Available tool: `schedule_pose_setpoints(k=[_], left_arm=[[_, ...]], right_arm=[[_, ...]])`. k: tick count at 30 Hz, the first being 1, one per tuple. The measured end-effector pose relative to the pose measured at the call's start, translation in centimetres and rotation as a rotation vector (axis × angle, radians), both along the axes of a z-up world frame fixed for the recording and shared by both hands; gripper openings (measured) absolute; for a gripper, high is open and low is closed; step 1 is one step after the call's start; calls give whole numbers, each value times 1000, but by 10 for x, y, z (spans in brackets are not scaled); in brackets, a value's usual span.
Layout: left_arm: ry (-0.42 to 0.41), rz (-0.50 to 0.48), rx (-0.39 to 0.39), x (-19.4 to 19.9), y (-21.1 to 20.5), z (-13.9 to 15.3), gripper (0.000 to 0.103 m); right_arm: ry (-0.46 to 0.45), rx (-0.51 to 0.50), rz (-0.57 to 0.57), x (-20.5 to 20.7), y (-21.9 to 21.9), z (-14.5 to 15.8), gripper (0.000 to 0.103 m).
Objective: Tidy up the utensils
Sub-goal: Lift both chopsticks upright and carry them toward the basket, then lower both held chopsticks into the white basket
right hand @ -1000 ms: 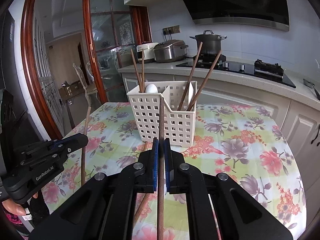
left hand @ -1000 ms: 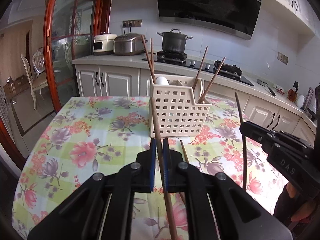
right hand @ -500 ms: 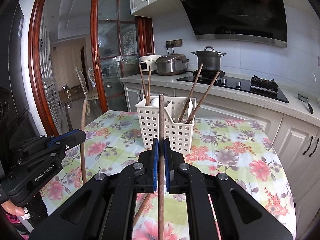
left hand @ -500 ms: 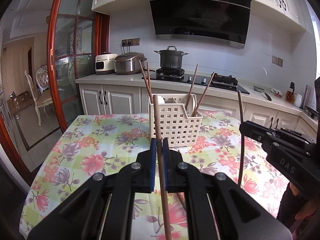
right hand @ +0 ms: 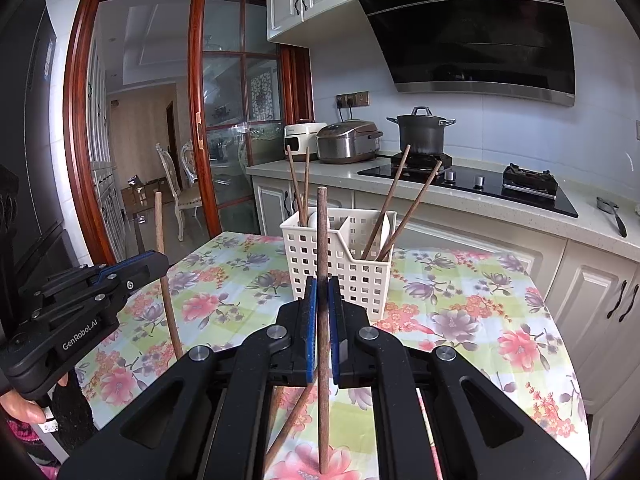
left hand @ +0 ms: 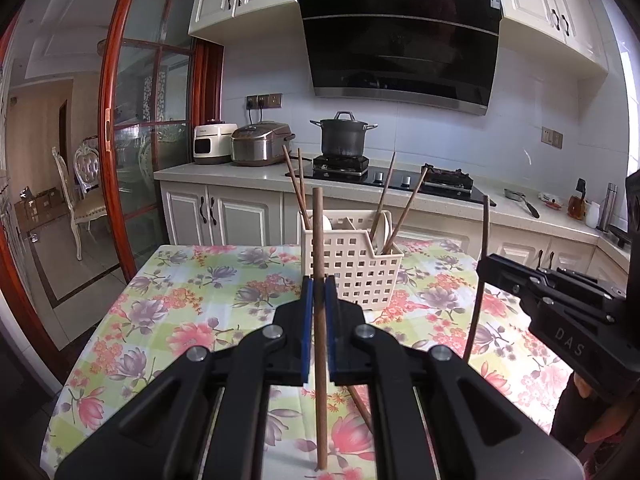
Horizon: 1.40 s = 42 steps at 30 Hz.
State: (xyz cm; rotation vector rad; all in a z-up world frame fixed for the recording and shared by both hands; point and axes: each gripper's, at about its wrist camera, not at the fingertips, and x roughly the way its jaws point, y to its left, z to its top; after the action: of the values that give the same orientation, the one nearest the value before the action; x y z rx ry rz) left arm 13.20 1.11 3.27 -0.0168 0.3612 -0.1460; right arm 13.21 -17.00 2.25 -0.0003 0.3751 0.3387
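Note:
My left gripper [left hand: 317, 286] is shut on a brown chopstick [left hand: 319, 240], held upright above the floral table. My right gripper [right hand: 322, 288] is shut on a darker chopstick [right hand: 322, 232], also upright. A cream slotted utensil basket [left hand: 352, 258] stands on the table ahead of both grippers, also in the right wrist view [right hand: 340, 256]. It holds chopsticks in its left and right compartments and white spoons. The right gripper shows at the right of the left wrist view [left hand: 560, 308]; the left gripper shows at the left of the right wrist view [right hand: 80, 304]. Another chopstick [right hand: 290, 420] lies on the table under my right gripper.
The table has a floral cloth [left hand: 192, 304]. Behind it runs a kitchen counter [left hand: 240, 174] with a rice cooker [left hand: 260, 146], a pot [left hand: 344, 136] on the hob, and a range hood above. A wood-framed glass door [left hand: 132, 160] is at the left.
Both grippers have risen and drawn back from the basket, each still holding its chopstick upright. The basket looks farther and lower in both views.

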Motion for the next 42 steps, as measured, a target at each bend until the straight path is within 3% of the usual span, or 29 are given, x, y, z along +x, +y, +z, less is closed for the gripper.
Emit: schedule_pose_setpoints(k=[21, 42], left_arm=[[-39, -24, 40, 19, -6, 25, 6], [-106, -81, 47, 102, -25, 134, 6]], right_arm=[[-71, -18, -15, 13, 2, 23, 6], [-99, 16, -24, 95, -13, 101, 6]])
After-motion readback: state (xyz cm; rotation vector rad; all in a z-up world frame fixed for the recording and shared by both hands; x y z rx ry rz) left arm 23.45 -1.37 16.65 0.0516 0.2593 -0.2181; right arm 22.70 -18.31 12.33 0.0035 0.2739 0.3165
